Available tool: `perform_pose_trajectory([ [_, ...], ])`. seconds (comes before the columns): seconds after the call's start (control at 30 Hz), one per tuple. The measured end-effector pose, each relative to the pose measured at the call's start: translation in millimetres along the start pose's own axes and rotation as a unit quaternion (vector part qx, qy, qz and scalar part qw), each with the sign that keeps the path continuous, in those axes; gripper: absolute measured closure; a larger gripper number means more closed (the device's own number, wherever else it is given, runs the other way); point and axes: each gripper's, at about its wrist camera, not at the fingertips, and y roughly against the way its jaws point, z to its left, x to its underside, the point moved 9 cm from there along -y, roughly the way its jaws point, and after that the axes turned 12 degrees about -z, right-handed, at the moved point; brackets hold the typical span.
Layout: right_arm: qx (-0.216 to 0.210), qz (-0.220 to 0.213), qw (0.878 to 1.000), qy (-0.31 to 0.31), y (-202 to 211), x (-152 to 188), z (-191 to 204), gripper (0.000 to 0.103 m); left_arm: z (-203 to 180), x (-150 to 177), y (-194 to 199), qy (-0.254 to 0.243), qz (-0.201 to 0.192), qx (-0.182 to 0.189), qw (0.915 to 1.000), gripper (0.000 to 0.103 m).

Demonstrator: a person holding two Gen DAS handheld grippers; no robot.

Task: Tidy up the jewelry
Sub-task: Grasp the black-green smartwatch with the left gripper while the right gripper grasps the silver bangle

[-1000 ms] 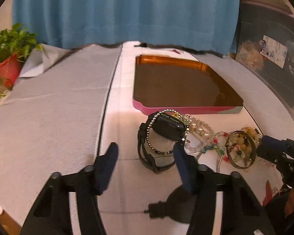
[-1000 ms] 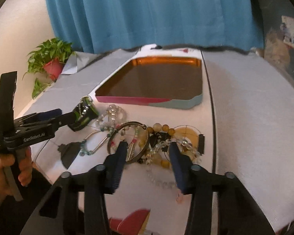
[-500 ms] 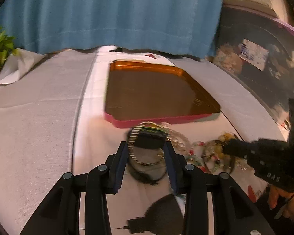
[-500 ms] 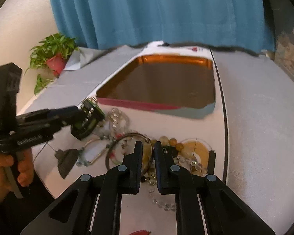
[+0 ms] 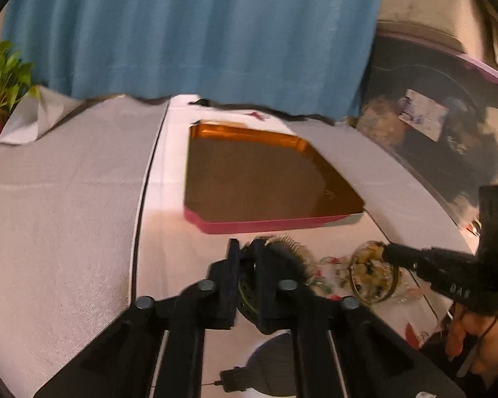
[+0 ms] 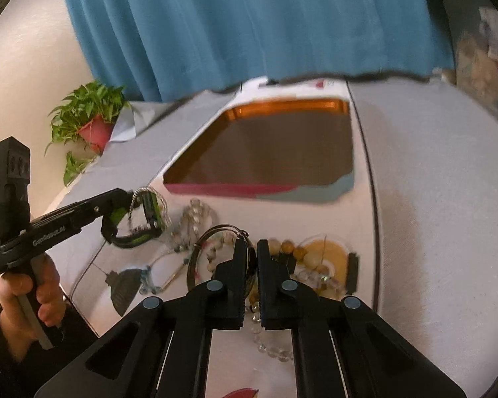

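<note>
My left gripper (image 5: 246, 245) has its jaws closing on a black watch (image 5: 282, 260) wrapped in a silver bead chain. In the right wrist view the left gripper (image 6: 129, 197) holds this watch (image 6: 149, 214), with green on its strap, just above the white cloth. My right gripper (image 6: 251, 245) has its jaws closing on the rim of a thin metal bangle (image 6: 196, 255), which tilts up between the pads. The same gripper (image 5: 386, 251) shows in the left wrist view at the bangle (image 5: 372, 273). Behind the jewelry lies a brown tray (image 6: 215, 188) with a pink front wall (image 5: 265, 223).
Clear bead strands (image 6: 196, 215), amber beads (image 6: 302, 252) and a dark pendant on a cord (image 6: 124, 285) lie loose in front of the tray. A potted plant (image 6: 89, 119) stands far left, a blue curtain (image 6: 249, 26) behind. A hand (image 6: 46, 292) grips each handle.
Both grippers went from open to shut. The left one closed on the watch and raised it slightly. The right one closed on the bangle rim.
</note>
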Motion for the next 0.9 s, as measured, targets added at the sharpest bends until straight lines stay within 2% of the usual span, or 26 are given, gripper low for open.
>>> perform_pose_trajectory([
  [0.17,-0.009,-0.010,1.000,-0.014,11.8,-3.3,-4.0,0.097,4.2,-0.2,2.0,0.000,0.005,0.000,1.0000,0.103],
  [0.23,-0.012,-0.014,1.000,-0.017,13.9,-4.6,-4.8,0.097,7.6,7.3,1.8,0.011,0.021,0.004,0.9997,0.103],
  [0.33,-0.009,-0.008,1.000,-0.014,11.8,-2.8,-6.0,0.096,20.0,28.6,0.2,0.045,0.060,-0.011,0.9971,0.096],
  [0.37,-0.010,-0.005,1.000,-0.016,11.1,-1.7,-7.6,0.096,21.6,30.8,2.5,0.050,0.060,-0.010,0.9969,0.091],
  [0.4,-0.010,-0.003,1.000,-0.019,10.3,-1.0,-7.4,0.096,22.4,32.2,5.5,0.052,0.062,-0.010,0.9967,0.082],
  [0.47,-0.008,0.000,1.000,-0.025,10.0,0.4,-9.6,0.096,20.7,32.2,10.5,0.042,0.058,-0.008,0.9974,0.076],
  [0.53,-0.009,0.000,1.000,-0.026,11.3,0.6,-9.2,0.096,17.6,25.9,17.9,0.036,0.043,-0.001,0.9984,0.076],
  [0.57,-0.009,0.000,1.000,-0.025,10.6,0.8,-9.8,0.096,14.4,22.7,21.2,0.041,0.037,0.016,0.9983,0.075],
  [0.63,-0.009,-0.001,1.000,-0.022,10.5,0.2,-9.0,0.096,9.5,23.4,22.6,0.048,0.041,0.036,0.9974,0.075],
  [0.7,-0.007,-0.001,1.000,-0.020,9.9,-0.2,-9.5,0.096,6.9,27.6,21.8,0.037,0.051,0.029,0.9976,0.075],
  [0.77,-0.005,0.001,1.000,-0.022,9.4,0.7,-10.2,0.096,11.0,31.0,22.4,0.019,0.053,-0.002,0.9984,0.075],
  [0.8,-0.004,0.002,1.000,-0.022,8.9,0.5,-8.7,0.096,13.0,33.4,21.4,0.013,0.059,-0.012,0.9981,0.072],
  [0.9,-0.005,0.009,1.000,-0.027,7.2,3.2,-9.1,0.096,18.1,52.8,5.4,0.025,0.110,-0.007,0.9936,0.059],
])
